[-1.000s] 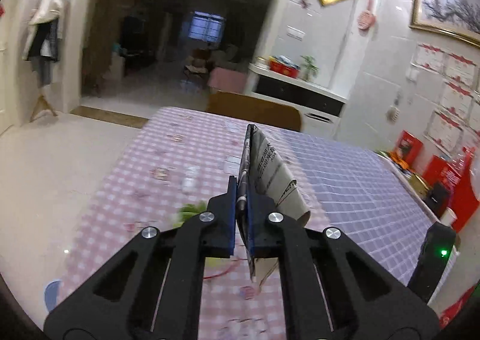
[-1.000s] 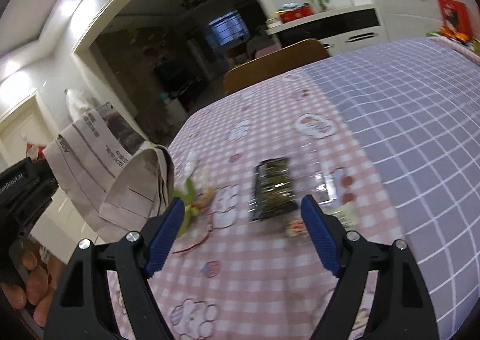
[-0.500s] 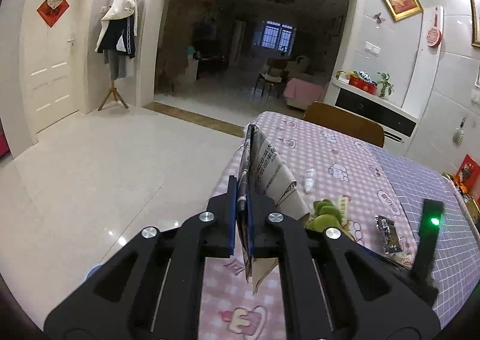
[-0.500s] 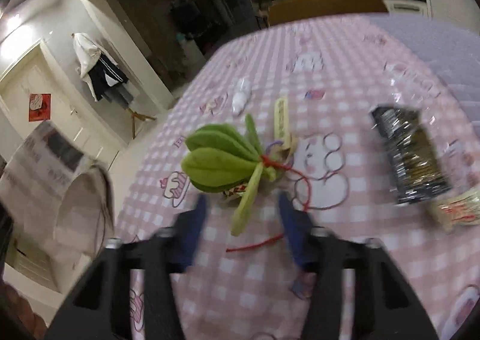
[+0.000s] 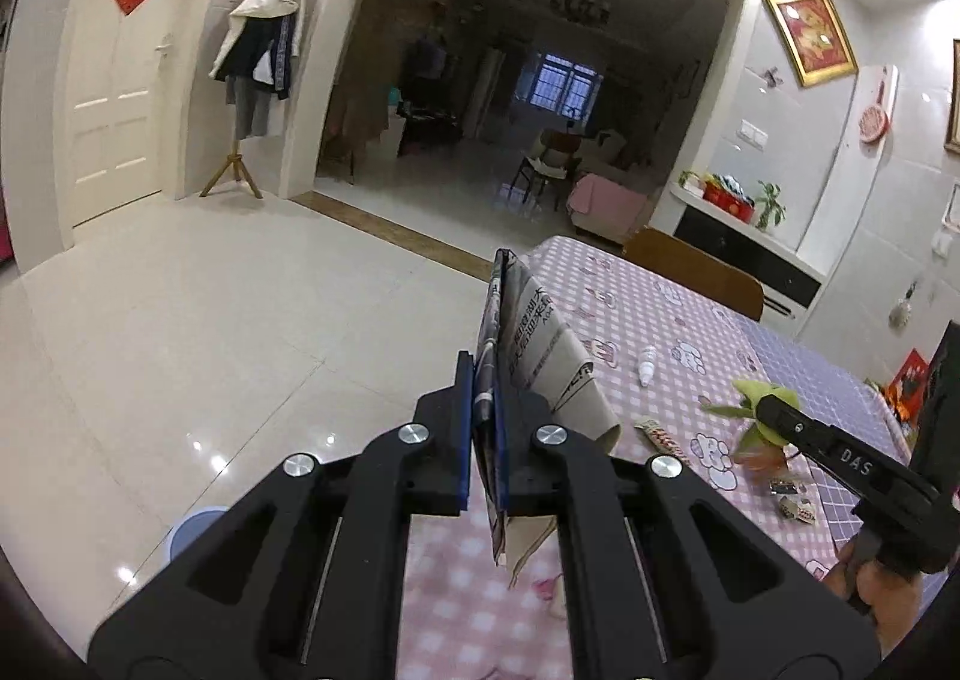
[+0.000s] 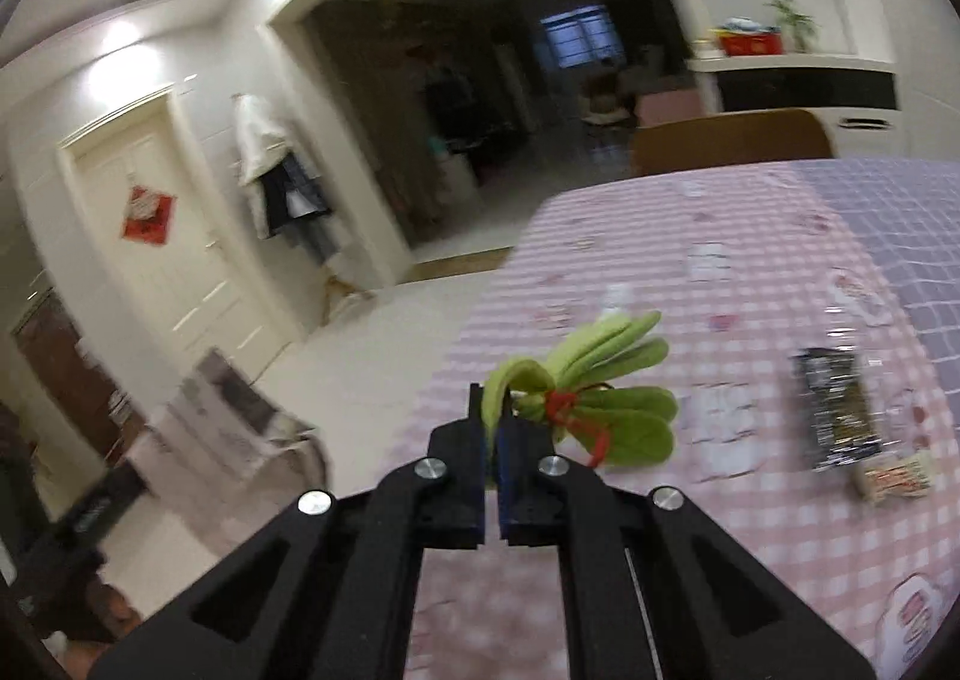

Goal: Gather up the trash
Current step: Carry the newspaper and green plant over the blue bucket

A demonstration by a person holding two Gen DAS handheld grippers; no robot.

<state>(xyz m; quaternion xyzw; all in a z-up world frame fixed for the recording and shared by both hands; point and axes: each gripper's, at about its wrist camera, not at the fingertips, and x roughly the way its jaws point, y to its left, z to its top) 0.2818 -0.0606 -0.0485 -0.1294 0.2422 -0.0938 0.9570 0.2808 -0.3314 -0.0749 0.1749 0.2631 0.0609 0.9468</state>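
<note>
The left hand-held gripper (image 5: 483,428) clenches a newspaper bag (image 5: 540,356) upright at the table (image 5: 690,320) edge; at its three o'clock, the right hand-held gripper (image 6: 493,428) grasps green leaves (image 6: 606,404).

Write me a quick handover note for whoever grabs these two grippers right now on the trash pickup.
Left gripper: shut on the folded newspaper bag, held up beside the table edge.
Right gripper: shut on a leaf of the green leafy bundle tied with red string, above the pink checked tablecloth.
Done: bundle gripped.
Left: drop it in the bag, then collect the dark foil wrapper, small printed wrapper, small white bottle and striped wrapper strip.
</note>
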